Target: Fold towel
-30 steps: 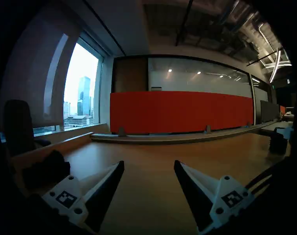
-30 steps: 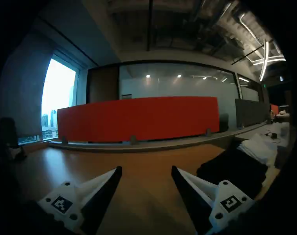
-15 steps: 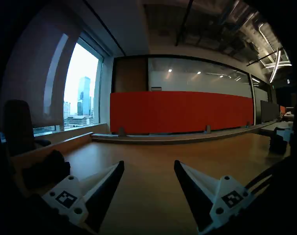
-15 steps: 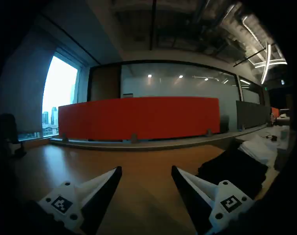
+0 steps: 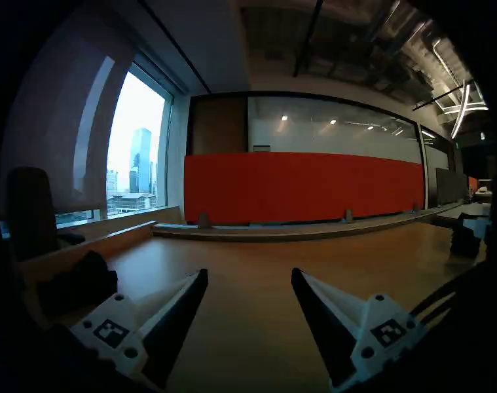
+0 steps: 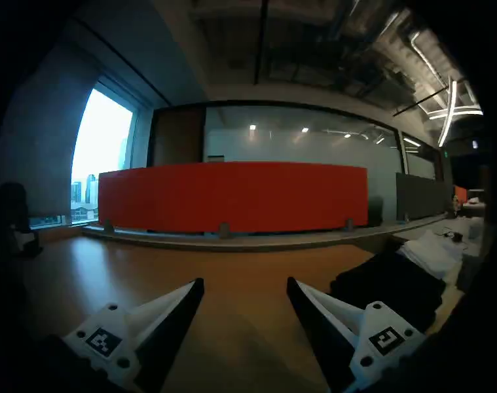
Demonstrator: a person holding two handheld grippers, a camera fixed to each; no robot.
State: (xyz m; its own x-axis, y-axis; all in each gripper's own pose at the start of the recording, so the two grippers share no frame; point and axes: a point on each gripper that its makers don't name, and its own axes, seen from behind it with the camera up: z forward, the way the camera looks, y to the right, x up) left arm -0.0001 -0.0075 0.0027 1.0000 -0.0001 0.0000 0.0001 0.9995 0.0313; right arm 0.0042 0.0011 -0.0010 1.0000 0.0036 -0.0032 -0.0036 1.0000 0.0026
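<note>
Right gripper view has the likely towel in it: a pile of soft dark cloth (image 6: 392, 288) lying on the right side of the smooth brown wooden table (image 6: 150, 275). It looks like folded towels stacked up, but it is too dark to be sure. Just behind it lies a pile of white folded cloth (image 6: 431, 252).

The right gripper (image 6: 245, 281) has its two white pointed fingers wide apart, with nothing between them. It sits low over bare wood, and the dark pile is near it on its right, not touching. I think the fingers are apart so they are ready to pinch a cloth edge.

In the left gripper view, the left gripper (image 5: 248, 271) also has its fingers spread, holding nothing, low over the bare table. A dark soft lump (image 5: 78, 285) sits by the table's left edge. I cannot tell if it is cloth.

A long red panel (image 5: 300, 187) stands along the far side of the table, and a big bright window (image 5: 133, 157) is to the left.

No towel is spread out, so I think the folding has not begun. The bare middle of the table looks like a good place to lay one flat.
</note>
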